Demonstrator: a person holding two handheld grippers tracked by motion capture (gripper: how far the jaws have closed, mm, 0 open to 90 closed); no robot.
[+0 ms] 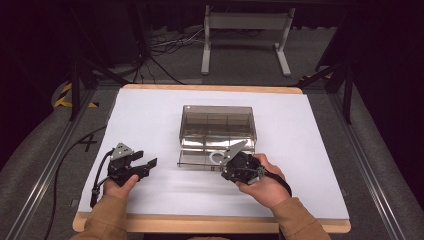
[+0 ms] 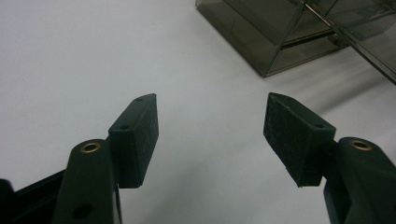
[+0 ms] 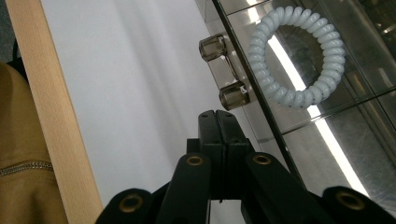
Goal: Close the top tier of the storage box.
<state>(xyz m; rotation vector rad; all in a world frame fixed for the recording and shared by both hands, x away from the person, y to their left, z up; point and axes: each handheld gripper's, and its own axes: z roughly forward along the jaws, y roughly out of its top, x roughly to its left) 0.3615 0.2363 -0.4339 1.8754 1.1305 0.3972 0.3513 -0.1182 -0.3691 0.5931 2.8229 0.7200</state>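
Observation:
A smoked clear plastic box [image 1: 217, 125] stands mid-table with its bottom drawer [image 1: 197, 159] pulled out toward me. A white spiral hair tie [image 1: 216, 158] lies in the drawer; in the right gripper view the hair tie [image 3: 261, 74] sits behind the drawer's front wall. My right gripper [image 1: 225, 174] is shut with nothing in it, its tips [image 3: 218, 114] just short of the nearer of two handle studs [image 3: 232, 95]. My left gripper [image 1: 147, 159] is open over bare table left of the box, and the left gripper [image 2: 210, 126] faces the box corner [image 2: 280, 37].
A white mat [image 1: 150, 120] covers the wooden table, whose near edge [image 3: 51, 116] runs by my sleeve. Dark floor, cables and a grey stand [image 1: 245, 35] lie beyond the far edge. Bare mat stretches to the left and right of the box.

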